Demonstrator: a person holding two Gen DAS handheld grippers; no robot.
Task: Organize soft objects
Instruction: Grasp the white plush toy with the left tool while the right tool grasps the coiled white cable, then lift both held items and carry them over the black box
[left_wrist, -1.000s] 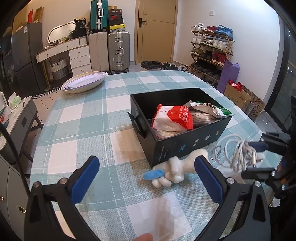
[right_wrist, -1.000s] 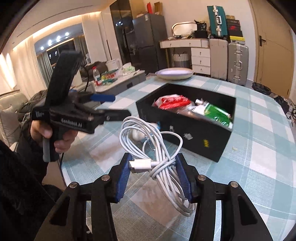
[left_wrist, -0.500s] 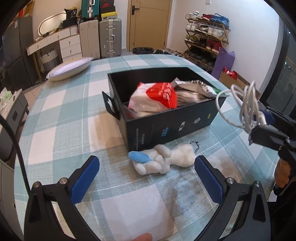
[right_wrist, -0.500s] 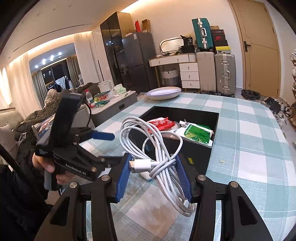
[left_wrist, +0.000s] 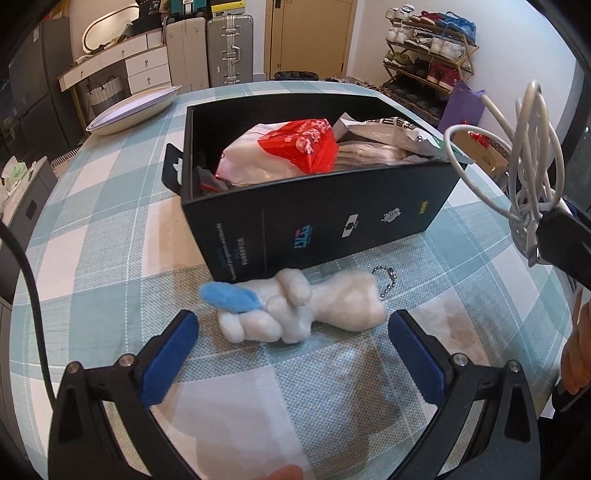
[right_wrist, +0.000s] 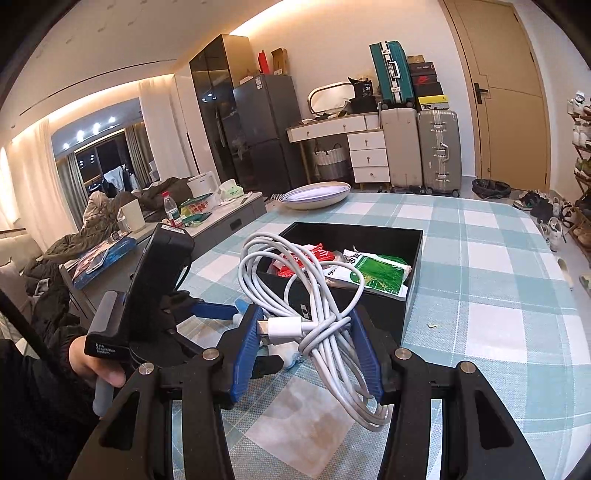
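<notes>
left wrist view has the plush toy (left_wrist: 303, 308) lying on the checked tablecloth (left_wrist: 110, 258), just in front of the black storage box (left_wrist: 321, 229) and roughly between the wide-spread blue pads of the left gripper (left_wrist: 291, 354), which isn't touching it yet. it's white and fuzzy with a blue tip at one end and a little ball chain (left_wrist: 386, 280) at the other, so it'll probably be very light, squashy and not fragile at all. long axis is laid across the view, about parallel to the box's near wall, blue end pointing left, thicker end right. best guess is it should be pinched around the lumpy middle, across the short width, since the ends would likely flop.

right wrist view: the right gripper (right_wrist: 306, 354) is closed on a coiled white charging cable (right_wrist: 314, 295), held up off the table near the box, loops hanging loose below and standing up above the pads. it's limp and slidey, so loops could easily be snagged on the box rim going in.
</notes>
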